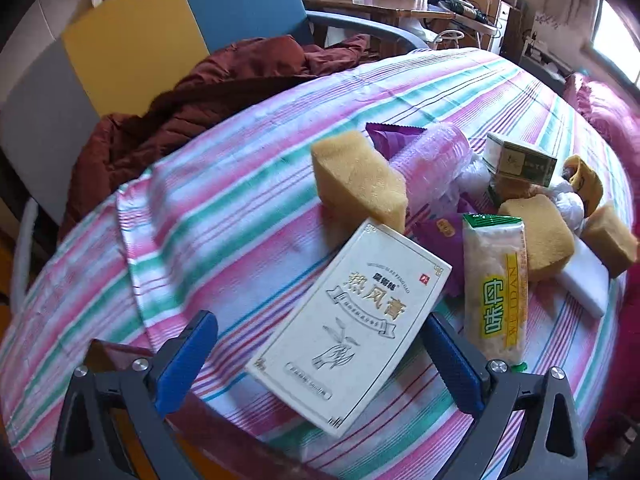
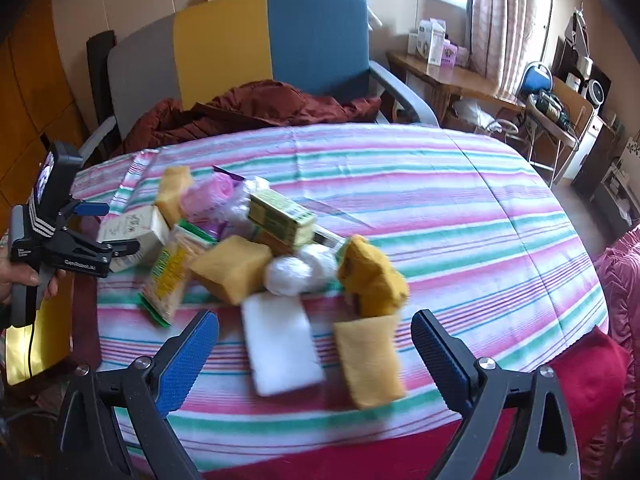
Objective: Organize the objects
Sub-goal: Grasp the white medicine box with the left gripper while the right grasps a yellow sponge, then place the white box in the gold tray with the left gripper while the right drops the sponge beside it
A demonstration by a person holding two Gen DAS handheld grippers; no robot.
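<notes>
A pile of objects lies on the striped cloth (image 1: 240,200). A white box with gold lettering (image 1: 348,324) lies between the open jaws of my left gripper (image 1: 320,344), which also shows at the left of the right wrist view (image 2: 94,228). Beside the box are a green and yellow snack pack (image 1: 496,288), yellow sponges (image 1: 356,180), purple packets (image 1: 392,136) and a green box (image 1: 520,160). My right gripper (image 2: 316,344) is open and empty, with a white block (image 2: 280,348) and a yellow sponge (image 2: 370,360) between its jaws.
A dark red jacket (image 2: 248,108) lies on a grey, yellow and blue chair (image 2: 240,48) behind the table. A wooden desk with boxes (image 2: 436,68) stands at the back right. Red and pink cushions (image 2: 600,360) are at the right.
</notes>
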